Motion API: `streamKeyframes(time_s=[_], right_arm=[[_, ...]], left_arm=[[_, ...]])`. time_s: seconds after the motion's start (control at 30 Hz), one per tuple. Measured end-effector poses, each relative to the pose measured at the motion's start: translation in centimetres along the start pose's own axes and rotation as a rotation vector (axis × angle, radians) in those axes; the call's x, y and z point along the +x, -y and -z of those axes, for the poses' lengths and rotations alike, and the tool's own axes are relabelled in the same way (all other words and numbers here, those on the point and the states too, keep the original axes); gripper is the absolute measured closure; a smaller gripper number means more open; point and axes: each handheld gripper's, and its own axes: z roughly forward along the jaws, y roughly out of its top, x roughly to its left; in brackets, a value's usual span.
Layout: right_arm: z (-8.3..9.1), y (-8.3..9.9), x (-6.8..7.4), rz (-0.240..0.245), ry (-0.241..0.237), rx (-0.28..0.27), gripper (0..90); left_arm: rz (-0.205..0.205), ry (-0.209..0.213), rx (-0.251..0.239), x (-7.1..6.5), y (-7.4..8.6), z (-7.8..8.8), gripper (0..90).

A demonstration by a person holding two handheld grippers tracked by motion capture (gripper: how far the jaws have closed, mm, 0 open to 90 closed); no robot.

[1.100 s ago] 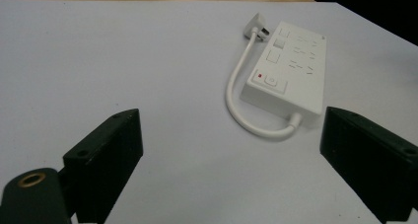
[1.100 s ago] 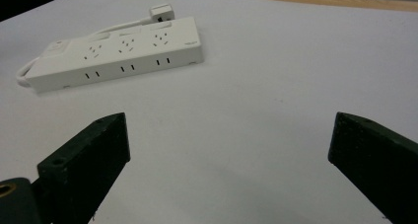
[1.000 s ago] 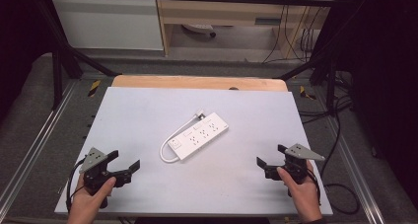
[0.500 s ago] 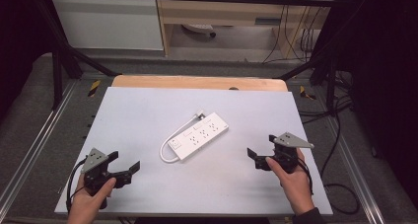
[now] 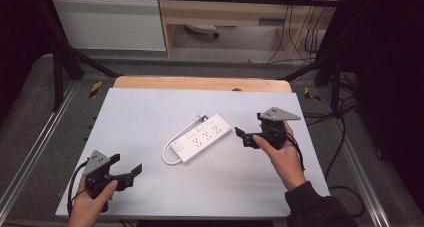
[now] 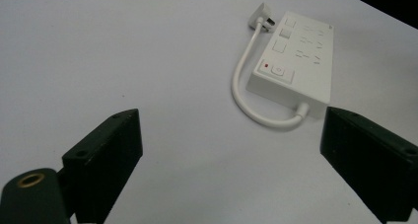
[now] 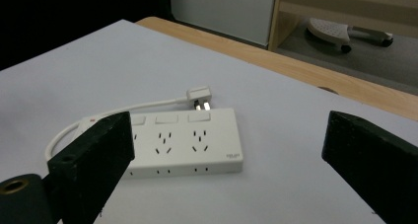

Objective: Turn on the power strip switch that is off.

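Observation:
A white power strip [image 5: 201, 137] lies slantwise in the middle of the white tabletop [image 5: 145, 112], its short cord looping back to a plug [image 5: 203, 117] at its far end. My right gripper [image 5: 249, 127] hovers just right of the strip, open, nothing between its jaws; in the right gripper view the strip [image 7: 187, 140] and plug [image 7: 199, 94] lie close ahead of that gripper [image 7: 229, 125]. My left gripper [image 5: 125, 166] rests open near the front left corner. Its own view shows the strip [image 6: 296, 56] and cord [image 6: 241, 91] ahead to the right of the left gripper [image 6: 229, 123].
A wooden board edge [image 5: 200, 83] runs along the table's far side. Beyond it stand a shelf unit [image 5: 225, 17] and a white cabinet [image 5: 110, 22]. Cables [image 5: 305, 37] hang at the back right. Metal rails [image 5: 35, 152] flank the table.
The right gripper has moved forward and left, from the front right corner up to the power strip's right end. The left gripper has barely shifted.

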Motion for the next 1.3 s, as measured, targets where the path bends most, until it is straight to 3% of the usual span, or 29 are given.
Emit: streamKeyframes(time_s=[0.2, 0.3, 0.77, 0.8, 0.97, 1.3], right_arm=[[-0.7, -1.0, -0.3, -0.001, 0.02, -0.011, 6.8], [-1.0, -1.3, -0.2, 0.031, 0.028, -0.001, 6.9], [-1.7, -2.8, -1.1, -0.035, 0.041, -0.037, 16.6], [-1.9, -2.8, -1.2, -0.054, 0.038, -0.041, 19.3], [-2.2, -2.8, -1.2, -0.057, 0.035, -0.046, 24.8], [-2.6, -3.1, -1.7, -0.096, 0.052, -0.083, 49.0]], left_arm=[[0.0, 0.003, -0.003, 0.0, 0.0, 0.0, 9.0], [-0.002, 0.001, -0.004, 0.1, 0.0, 0.0, 8.9], [-0.007, 0.002, -0.004, 0.1, 0.0, 0.0, 8.9], [-0.008, 0.002, -0.004, 0.2, 0.0, 0.0, 8.9], [-0.009, 0.001, -0.004, 0.2, 0.0, 0.1, 8.8], [-0.007, -0.001, -0.003, 0.2, 0.0, 0.0, 8.9]])
